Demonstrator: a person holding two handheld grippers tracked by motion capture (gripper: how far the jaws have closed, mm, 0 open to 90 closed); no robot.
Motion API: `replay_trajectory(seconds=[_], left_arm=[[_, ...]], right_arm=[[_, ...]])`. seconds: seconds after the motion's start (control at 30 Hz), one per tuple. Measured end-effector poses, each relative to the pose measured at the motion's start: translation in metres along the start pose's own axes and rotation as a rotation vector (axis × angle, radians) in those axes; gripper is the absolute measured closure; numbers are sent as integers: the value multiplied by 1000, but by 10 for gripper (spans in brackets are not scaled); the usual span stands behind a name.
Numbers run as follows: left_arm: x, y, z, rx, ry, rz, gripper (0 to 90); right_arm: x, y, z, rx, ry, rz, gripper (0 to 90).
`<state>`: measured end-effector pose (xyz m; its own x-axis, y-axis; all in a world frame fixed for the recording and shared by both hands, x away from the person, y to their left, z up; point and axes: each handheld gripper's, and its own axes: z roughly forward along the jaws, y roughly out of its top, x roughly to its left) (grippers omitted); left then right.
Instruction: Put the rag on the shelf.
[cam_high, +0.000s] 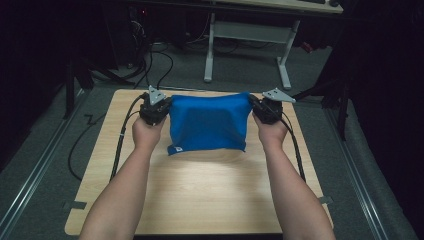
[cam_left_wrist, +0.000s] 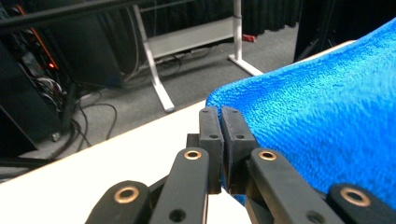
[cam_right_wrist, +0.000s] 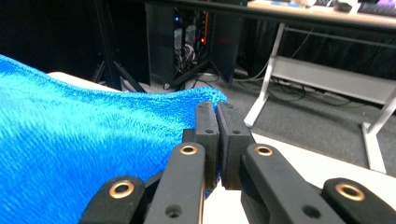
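The near half of the tabletop (cam_high: 200, 200) lies bare between the two forearms — open room for a hand to pass. Across the far half the blue towel (cam_high: 207, 122) is stretched between the left gripper (cam_high: 159, 111) and the right gripper (cam_high: 264, 111), blocking that middle strip (each gripper's jaws are pressed together at a top corner of the cloth). Narrow bare margins run outside each hand, the left one crossed by a black cable (cam_high: 119, 142). Beyond the far edge stands a white desk frame (cam_high: 247, 37), well apart.
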<state>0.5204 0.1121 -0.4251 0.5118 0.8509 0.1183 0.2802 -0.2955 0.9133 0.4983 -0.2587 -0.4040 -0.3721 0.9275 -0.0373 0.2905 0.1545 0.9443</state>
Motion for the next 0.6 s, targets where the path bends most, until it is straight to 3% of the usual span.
replay_trajectory(seconds=[0.23, 0.33, 0.6], left_arm=[[-6, -21, 5, 50, -40, -4, 880], [-9, -27, 4, 48, -48, -3, 880], [-16, -42, 5, 54, -89, -18, 881]], right_arm=[[3, -25, 7, 43, 11, 12, 884], [5, -35, 10, 66, 20, 15, 883], [12, -43, 12, 83, 32, -1, 883]])
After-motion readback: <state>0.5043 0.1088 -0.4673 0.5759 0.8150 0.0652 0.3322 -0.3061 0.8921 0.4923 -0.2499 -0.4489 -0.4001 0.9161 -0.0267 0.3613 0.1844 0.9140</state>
